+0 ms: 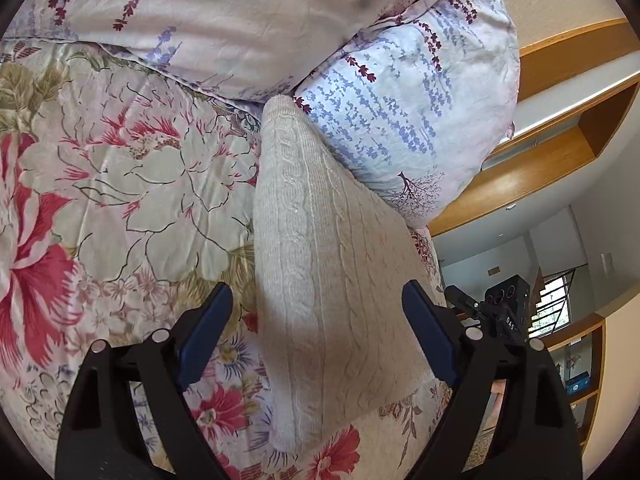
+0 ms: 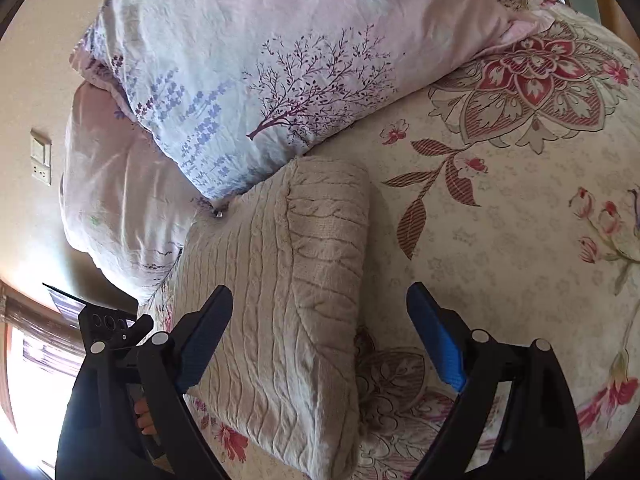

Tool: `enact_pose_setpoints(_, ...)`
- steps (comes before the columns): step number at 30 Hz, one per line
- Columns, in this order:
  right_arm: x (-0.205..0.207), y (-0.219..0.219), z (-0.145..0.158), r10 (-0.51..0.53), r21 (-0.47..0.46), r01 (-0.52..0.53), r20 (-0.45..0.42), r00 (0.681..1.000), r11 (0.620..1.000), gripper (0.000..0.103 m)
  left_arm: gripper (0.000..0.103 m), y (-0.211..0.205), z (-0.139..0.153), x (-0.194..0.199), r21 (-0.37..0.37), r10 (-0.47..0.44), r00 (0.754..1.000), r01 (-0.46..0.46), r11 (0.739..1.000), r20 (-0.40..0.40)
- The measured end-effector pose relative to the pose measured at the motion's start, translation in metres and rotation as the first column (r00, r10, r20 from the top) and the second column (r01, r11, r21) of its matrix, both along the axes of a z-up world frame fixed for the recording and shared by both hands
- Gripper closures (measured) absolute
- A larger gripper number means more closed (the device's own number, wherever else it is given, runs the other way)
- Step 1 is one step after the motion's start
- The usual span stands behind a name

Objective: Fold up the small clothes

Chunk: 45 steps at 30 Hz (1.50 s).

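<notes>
A folded beige cable-knit sweater (image 1: 320, 264) lies on the floral bedspread (image 1: 120, 168), its far end against the pillows (image 1: 400, 112). The left gripper (image 1: 318, 332) hovers over it, jaws wide apart and empty. The right gripper (image 2: 320, 336) is likewise spread open above the sweater (image 2: 288, 280), holding nothing.

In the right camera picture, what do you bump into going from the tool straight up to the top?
right tool → folded beige knitted sweater → pillow with purple tree print
</notes>
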State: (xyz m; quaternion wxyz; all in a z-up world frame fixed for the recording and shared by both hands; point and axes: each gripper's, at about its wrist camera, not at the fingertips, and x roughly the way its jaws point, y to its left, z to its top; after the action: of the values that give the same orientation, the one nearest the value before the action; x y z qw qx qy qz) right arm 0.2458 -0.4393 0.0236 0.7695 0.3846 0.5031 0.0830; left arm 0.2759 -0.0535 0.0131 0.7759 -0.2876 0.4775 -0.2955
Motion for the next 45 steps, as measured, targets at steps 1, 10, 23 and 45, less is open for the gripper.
enact_pose_setpoints(1,0.004,0.001,-0.003,0.006,-0.003,-0.006,-0.015,1.000,1.000,0.012,0.021,-0.003,-0.001,0.004,0.005,-0.007,1.000,0.007,1.000,-0.004)
enact_pose_setpoints(10,0.016,0.009,-0.029,0.092,0.168,-0.089,-0.012,0.996,0.982,0.038,0.038,-0.023,-0.016,0.022,0.001,-0.042,0.999,0.042,0.999,-0.031)
enact_pose_setpoints(23,0.017,0.039,-0.013,0.144,0.109,-0.153,0.087,0.986,0.982,0.072,0.064,-0.014,-0.013,0.019,-0.051,-0.026,1.000,0.025,0.998,-0.014)
enact_pose_setpoints(45,0.013,0.153,-0.015,0.253,0.053,-0.260,0.111,0.961,0.964,0.051,0.052,0.117,-0.014,-0.027,-0.026,0.075,0.996,-0.076,0.997,-0.050)
